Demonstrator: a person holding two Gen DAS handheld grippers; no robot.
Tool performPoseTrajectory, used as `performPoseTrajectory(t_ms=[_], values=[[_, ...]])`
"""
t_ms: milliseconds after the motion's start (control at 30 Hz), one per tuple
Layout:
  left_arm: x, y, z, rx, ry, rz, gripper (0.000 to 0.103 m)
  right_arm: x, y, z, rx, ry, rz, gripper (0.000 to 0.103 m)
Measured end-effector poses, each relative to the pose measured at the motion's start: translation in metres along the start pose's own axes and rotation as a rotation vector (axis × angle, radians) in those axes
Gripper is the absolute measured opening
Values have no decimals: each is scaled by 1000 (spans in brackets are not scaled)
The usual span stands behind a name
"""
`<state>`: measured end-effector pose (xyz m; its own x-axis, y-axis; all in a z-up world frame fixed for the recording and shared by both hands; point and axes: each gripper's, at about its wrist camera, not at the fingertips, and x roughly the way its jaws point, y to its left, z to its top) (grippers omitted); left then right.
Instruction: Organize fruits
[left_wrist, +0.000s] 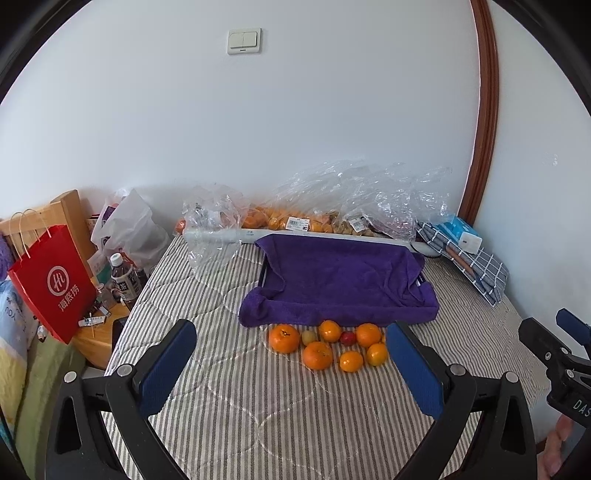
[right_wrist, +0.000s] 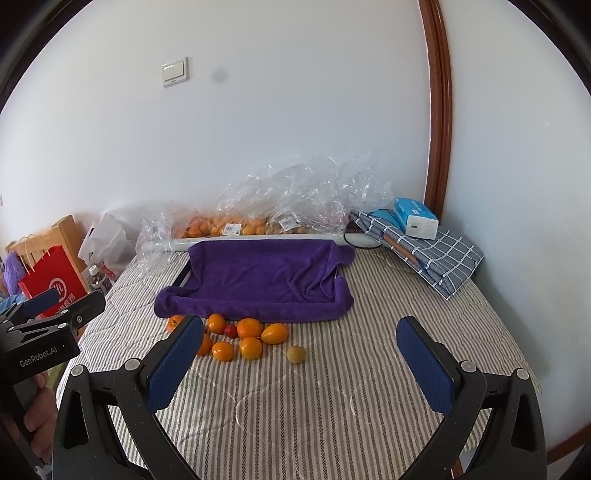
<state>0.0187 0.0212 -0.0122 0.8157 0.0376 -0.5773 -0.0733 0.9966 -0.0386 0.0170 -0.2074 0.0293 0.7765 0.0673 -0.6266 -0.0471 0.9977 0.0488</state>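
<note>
A cluster of several oranges (left_wrist: 317, 355) lies on the striped bedcover, just in front of a purple towel (left_wrist: 340, 284) draped over a tray. Among them sit a small red fruit (left_wrist: 347, 338) and a small yellow-green fruit (left_wrist: 309, 336). My left gripper (left_wrist: 291, 328) hovers open, short of the cluster, holding nothing. In the right wrist view the oranges (right_wrist: 250, 348) sit left of centre, with a yellow-green fruit (right_wrist: 296, 353) apart on their right. My right gripper (right_wrist: 300, 320) is open and empty, and its left finger (right_wrist: 173, 365) hides part of the cluster.
Clear plastic bags of fruit (left_wrist: 291, 218) and a white tube (left_wrist: 229, 234) line the wall behind the towel (right_wrist: 258, 277). A checked cloth (right_wrist: 436, 254) with a tissue pack lies at the back right. A red paper bag (left_wrist: 51, 284) and bottles (left_wrist: 123, 277) stand off the bed's left edge.
</note>
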Motion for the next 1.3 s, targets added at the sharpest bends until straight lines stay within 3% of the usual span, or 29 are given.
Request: performPoseTrajectory(t_ms=[300,567,733,867,1033,1233,1300], values=[[53,21,-14,-24,55,37,103,59,-10,-12,37,70,18,102],[109,48,-35,-69,159,61,98,119,-17,-34,63,187,52,90],[134,60,-50,-45,199,63,98,154,-21,-51,72,249,76,72],[151,68,-60,-64,240,46,98,174,-15,-63,41,279,98,64],[158,66,-63,-52,243,17,96,194,-11,-77,33,327,108,45],[165,60,-60,-57,223,-37,96,202,-6,-81,-5,304,81,28],[170,57,-58,-62,226,-49,96,202,-7,-81,-10,299,81,28]])
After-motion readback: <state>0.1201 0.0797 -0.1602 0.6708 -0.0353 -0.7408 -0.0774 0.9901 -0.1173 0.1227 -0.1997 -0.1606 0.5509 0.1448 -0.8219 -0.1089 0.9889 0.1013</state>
